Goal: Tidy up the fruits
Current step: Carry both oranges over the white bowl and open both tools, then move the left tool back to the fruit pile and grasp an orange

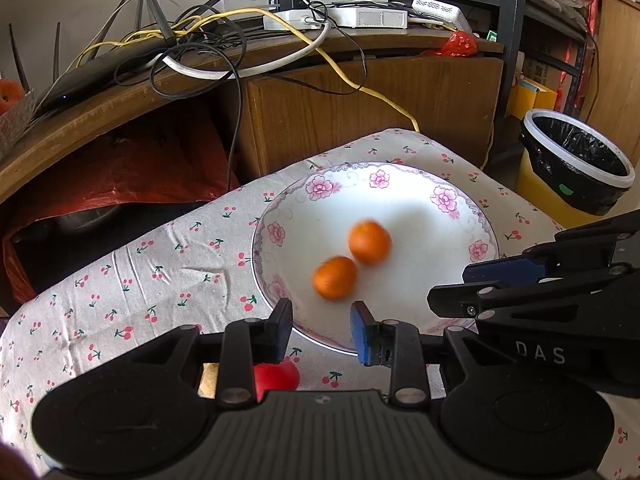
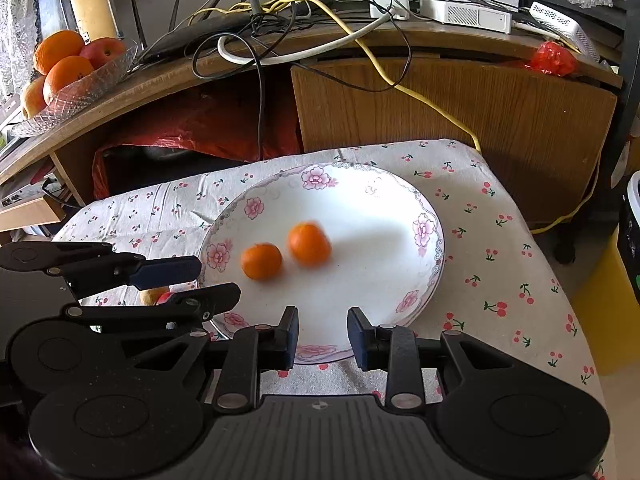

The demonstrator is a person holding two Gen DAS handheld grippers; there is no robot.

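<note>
Two small oranges lie in a white flowered plate [image 1: 448,200] [image 2: 360,184] on the cherry-print cloth: one [image 1: 334,278] [image 2: 261,261] nearer, the other [image 1: 369,242] [image 2: 309,244] blurred beside it. My left gripper [image 1: 322,330] stands open over the plate's near rim, empty; in the right wrist view it [image 2: 218,280] juts in from the left. My right gripper [image 2: 322,336] is open and empty above the plate's front edge, and it [image 1: 448,284] enters the left wrist view from the right. A red fruit [image 1: 280,376] [image 2: 164,298] and a yellowish one [image 2: 150,295] lie under the left gripper.
A wooden desk [image 2: 440,92] with tangled cables [image 2: 280,20] stands behind the table. A glass bowl [image 2: 72,92] of oranges and an apple sits on its left end. A bin with a black liner [image 1: 576,160] stands to the right.
</note>
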